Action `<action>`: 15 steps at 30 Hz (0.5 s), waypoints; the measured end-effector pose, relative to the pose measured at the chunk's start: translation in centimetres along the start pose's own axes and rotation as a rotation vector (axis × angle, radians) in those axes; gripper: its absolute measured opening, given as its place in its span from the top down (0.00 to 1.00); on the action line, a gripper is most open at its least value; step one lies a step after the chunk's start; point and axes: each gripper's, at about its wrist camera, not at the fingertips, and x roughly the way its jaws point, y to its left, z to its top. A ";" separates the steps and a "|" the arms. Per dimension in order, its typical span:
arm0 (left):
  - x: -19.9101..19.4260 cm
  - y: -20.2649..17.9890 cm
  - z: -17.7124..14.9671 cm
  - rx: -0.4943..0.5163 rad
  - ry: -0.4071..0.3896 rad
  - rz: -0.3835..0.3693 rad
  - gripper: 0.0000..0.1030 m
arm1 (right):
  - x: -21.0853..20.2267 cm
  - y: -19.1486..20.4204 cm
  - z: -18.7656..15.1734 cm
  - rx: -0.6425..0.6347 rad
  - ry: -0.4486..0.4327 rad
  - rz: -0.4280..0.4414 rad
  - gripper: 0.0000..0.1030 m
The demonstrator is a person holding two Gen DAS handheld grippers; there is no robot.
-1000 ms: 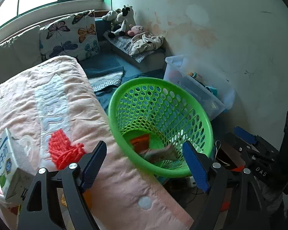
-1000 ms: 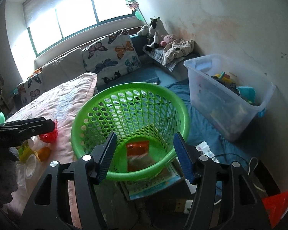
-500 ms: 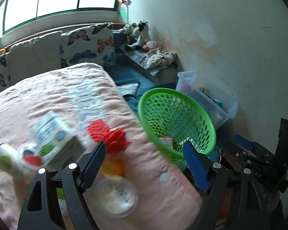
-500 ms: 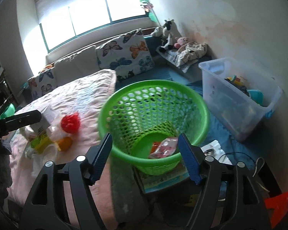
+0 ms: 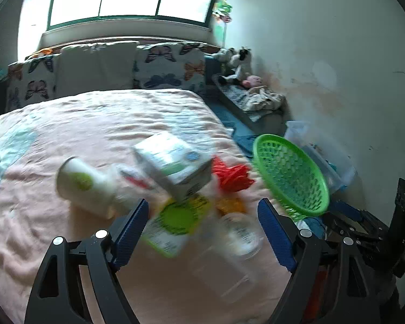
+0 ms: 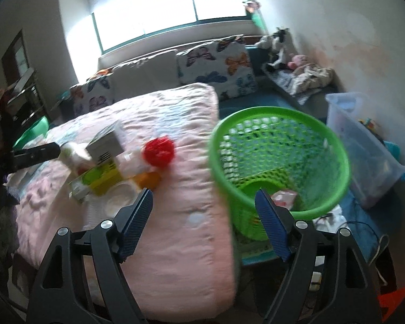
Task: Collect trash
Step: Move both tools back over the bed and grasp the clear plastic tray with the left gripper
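A pile of trash lies on the pink blanket (image 5: 67,256): a white carton (image 5: 175,167), a white cup with a green spot (image 5: 81,186), a green-yellow packet (image 5: 175,221), a red mesh ball (image 5: 232,175) and a clear cup (image 5: 240,232). My left gripper (image 5: 203,216) hangs open just in front of the pile, holding nothing. The green basket (image 6: 280,162) stands on the floor beside the bed, with a pink wrapper (image 6: 283,198) inside. My right gripper (image 6: 203,205) hovers over the bed's edge next to the basket, its jaws opening and empty. The pile (image 6: 105,167) lies to its left.
A clear storage bin (image 6: 370,156) with toys stands against the wall right of the basket. Butterfly pillows (image 6: 216,64) line the bed's head under the window. Soft toys (image 6: 280,43) sit in the far corner. Cables and papers lie on the floor below the basket.
Both views have swung left from the basket toward the bed, bringing the trash pile in front of the left gripper. The right jaws have spread wider. A pink wrapper now lies in the basket.
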 end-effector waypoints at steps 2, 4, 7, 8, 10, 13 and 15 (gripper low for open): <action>-0.4 1.0 -0.5 -0.026 0.006 0.001 0.23 | 0.3 1.1 -0.2 -0.026 0.007 0.012 0.24; -0.7 1.8 -1.1 -0.047 0.018 0.008 0.23 | 0.5 2.0 -0.4 -0.053 0.007 0.011 0.24; -1.1 2.4 -2.3 -0.072 0.045 0.007 0.23 | 0.6 2.4 -0.5 -0.060 0.009 0.014 0.23; -1.1 2.5 -2.7 -0.079 0.052 0.004 0.23 | 0.6 2.3 -0.6 -0.059 0.010 0.014 0.23; -1.2 2.6 -3.6 -0.101 0.076 -0.007 0.23 | 0.6 2.3 -0.7 -0.054 0.012 0.016 0.23; -0.7 2.2 -4.8 -0.148 0.116 -0.021 0.23 | 0.7 2.0 -0.9 -0.051 0.014 0.013 0.23; -0.2 1.6 -5.3 -0.187 0.145 -0.038 0.23 | 0.7 1.7 -1.0 -0.047 0.016 0.012 0.23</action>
